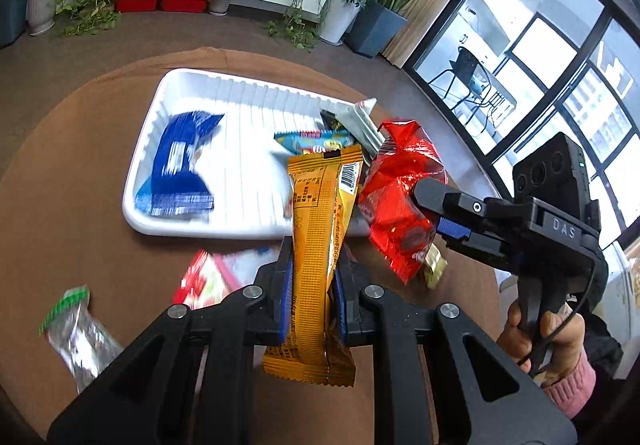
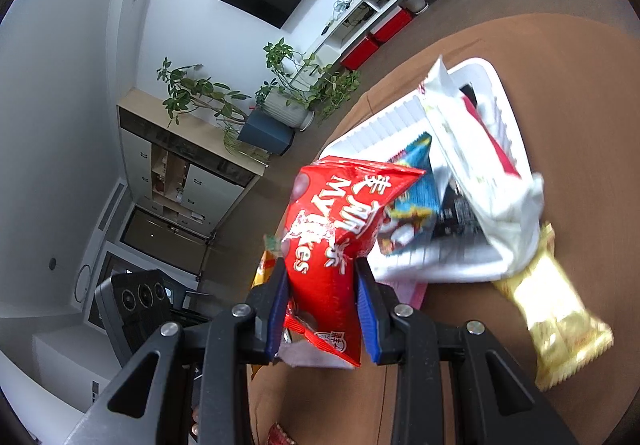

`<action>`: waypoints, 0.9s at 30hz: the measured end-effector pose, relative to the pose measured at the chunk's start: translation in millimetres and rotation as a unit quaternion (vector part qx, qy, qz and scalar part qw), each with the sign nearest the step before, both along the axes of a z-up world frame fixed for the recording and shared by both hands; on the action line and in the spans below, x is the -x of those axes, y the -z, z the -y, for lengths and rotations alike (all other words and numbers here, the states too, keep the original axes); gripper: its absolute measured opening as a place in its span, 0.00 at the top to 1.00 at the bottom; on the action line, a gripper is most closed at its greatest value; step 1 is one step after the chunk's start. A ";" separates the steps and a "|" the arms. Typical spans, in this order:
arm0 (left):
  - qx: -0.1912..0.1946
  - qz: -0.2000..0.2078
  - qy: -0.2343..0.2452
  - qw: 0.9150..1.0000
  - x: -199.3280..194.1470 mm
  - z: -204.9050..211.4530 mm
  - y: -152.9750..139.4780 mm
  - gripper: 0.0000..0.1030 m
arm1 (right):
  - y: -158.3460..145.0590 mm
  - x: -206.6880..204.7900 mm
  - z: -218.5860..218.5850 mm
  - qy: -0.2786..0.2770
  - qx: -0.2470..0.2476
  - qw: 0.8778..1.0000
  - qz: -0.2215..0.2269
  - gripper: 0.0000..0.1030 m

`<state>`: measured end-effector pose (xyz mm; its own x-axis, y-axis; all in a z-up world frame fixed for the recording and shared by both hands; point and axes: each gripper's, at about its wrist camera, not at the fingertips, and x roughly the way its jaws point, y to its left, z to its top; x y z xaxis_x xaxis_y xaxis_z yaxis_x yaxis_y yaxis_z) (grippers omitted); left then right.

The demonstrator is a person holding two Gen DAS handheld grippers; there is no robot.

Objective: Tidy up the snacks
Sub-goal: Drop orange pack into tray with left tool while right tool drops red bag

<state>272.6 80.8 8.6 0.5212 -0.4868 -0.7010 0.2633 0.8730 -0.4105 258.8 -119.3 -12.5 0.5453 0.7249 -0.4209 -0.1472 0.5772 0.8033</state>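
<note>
Snacks mid-sort: both grippers loaded, held above the brown table (image 1: 80, 173). Left gripper (image 1: 312, 265) is angled down toward the table, jaws nearly shut on an orange wrapper bar (image 1: 316, 245). The bar stands roughly upright between the blue pads, its top reaching over the near edge of the white tray (image 1: 208, 221). Right gripper (image 2: 320, 277) is pitched less steeply, jaws a bit apart, clamped on a red Mylikes bag (image 2: 332, 229). In the left view it comes in from the right; a hand (image 1: 536, 341) in a pink sleeve is wrapped around the handle. The red bag hangs just beside the tray's right corner, close to the orange bar.

Tray holds a blue packet (image 1: 180, 169) and a few more packs. A gold bar (image 2: 552, 309) and a green-topped clear pack (image 1: 76, 325) lie loose on the table.
</note>
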 end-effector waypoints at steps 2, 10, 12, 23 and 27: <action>0.003 -0.002 -0.002 1.000 -9.8 0.9 -1.6 0.86 | -3.3 -7.0 -1.1 -0.001 0.007 1.000 0.002 0.67; 0.011 -0.013 -0.019 1.000 -51.4 2.3 -2.3 0.86 | -10.3 -39.4 1.4 -0.001 0.046 0.999 0.005 0.67; 0.009 -0.016 -0.022 1.000 -58.0 5.0 -0.9 0.86 | -10.1 -46.9 0.6 -0.001 0.060 0.998 0.005 0.67; 0.004 -0.042 -0.053 0.998 -83.9 10.2 20.1 0.81 | -22.5 -76.2 -5.6 0.015 0.146 0.989 0.026 0.43; -0.008 -0.030 -0.062 0.998 -78.7 10.5 15.7 0.62 | -29.2 -71.5 -7.2 0.019 0.155 0.987 0.042 0.41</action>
